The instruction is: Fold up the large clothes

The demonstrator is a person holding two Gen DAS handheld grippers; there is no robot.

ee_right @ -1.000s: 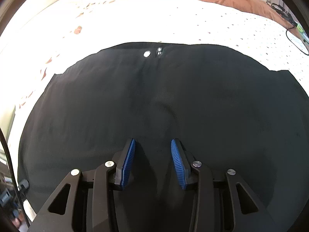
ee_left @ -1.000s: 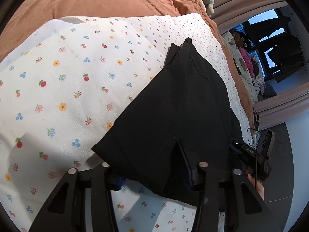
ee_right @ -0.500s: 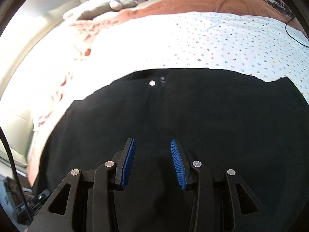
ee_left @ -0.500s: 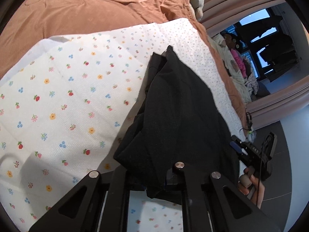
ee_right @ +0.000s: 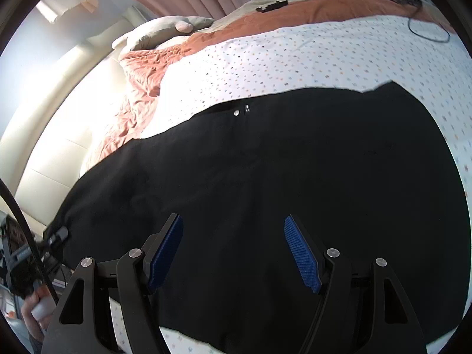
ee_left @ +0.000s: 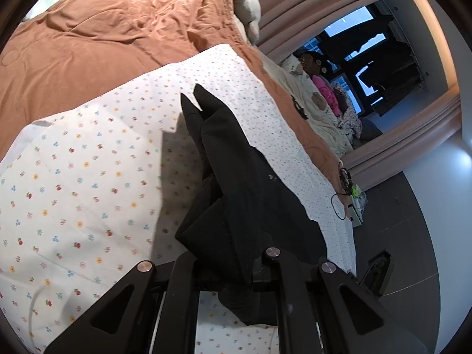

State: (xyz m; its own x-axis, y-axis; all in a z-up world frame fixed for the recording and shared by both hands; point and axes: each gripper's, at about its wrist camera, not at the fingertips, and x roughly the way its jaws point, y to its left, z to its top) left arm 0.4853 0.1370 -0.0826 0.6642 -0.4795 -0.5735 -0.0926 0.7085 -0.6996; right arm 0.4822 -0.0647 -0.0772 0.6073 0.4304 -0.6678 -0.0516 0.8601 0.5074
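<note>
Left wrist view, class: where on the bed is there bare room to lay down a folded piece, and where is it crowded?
Free: the white floral sheet, between the rust-orange quilt and the black garment. A narrower strip runs between the garment and the quilt's edge. Crowded: under the left gripper, shut on bunched cloth, and by the black cable.

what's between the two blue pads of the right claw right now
Only the black garment. In the right wrist view the right claw stands open above it, and dark cloth fills the whole gap between the pads; nothing is pinched.
</note>
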